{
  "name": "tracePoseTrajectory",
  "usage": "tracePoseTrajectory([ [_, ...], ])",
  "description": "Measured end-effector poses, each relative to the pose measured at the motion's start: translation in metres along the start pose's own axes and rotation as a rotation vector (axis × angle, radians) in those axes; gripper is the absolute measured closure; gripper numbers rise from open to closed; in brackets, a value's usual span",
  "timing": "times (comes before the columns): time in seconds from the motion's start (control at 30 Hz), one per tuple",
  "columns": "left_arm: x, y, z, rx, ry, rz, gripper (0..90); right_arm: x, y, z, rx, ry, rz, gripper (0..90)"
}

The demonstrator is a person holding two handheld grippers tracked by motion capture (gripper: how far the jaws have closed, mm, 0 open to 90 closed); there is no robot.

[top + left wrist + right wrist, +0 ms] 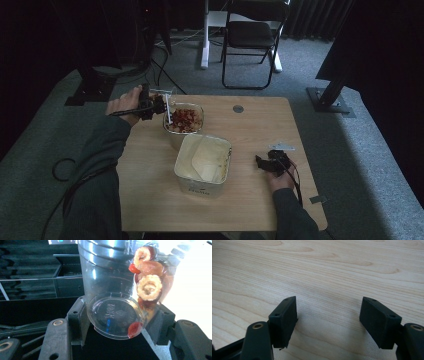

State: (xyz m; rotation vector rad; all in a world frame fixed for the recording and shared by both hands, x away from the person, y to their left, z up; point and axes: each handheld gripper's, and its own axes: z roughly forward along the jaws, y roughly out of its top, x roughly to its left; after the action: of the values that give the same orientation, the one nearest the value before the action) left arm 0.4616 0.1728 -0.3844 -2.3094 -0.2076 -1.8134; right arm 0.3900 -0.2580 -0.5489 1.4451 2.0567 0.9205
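Dark green sleeves (pixel 100 165) — black screwed fingers (pixel 284 315), trailing cables.

One wooden table (pixel 250 200), and everything counts off from it. On it, two containers: one clear tub of red and pale dried fruit (pixel 184 120) toward the far side, one cream square tub (pixel 202 162) near the middle. One clear plastic cup (pixel 112 290) over the far left corner, a few fruit rings inside, too bunched to count. Two grippers: the left gripper (pixel 159 105) there, the right gripper (pixel 262 163) at the right edge. One black folding chair (pixel 252 35) beyond the table.
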Motion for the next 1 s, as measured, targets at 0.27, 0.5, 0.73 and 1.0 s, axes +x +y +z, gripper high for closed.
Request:
tracePoseTrajectory([
  [0.27, -0.0018, 0.0015, -0.0006, 0.004, 0.022, 0.041, 42.9, -0.0001, 0.0000, 0.0001, -0.001, 0.000, -0.001, 29.9],
  [0.5, -0.0028, 0.0030, -0.0015, 0.001, 0.047, 0.065, 42.8, 0.0000, 0.0000, 0.0000, -0.001, 0.001, 0.000, 29.8],
  [0.73, -0.0027, 0.0027, -0.0024, -0.004, 0.062, 0.097, 42.9, 0.0000, 0.0000, 0.0001, -0.001, 0.000, 0.000, 29.8],
  [1.0, -0.0037, 0.0038, -0.0034, -0.009, 0.081, 0.132, 42.8, 0.0000, 0.0000, 0.0001, -0.001, 0.000, 0.001, 29.8],
])
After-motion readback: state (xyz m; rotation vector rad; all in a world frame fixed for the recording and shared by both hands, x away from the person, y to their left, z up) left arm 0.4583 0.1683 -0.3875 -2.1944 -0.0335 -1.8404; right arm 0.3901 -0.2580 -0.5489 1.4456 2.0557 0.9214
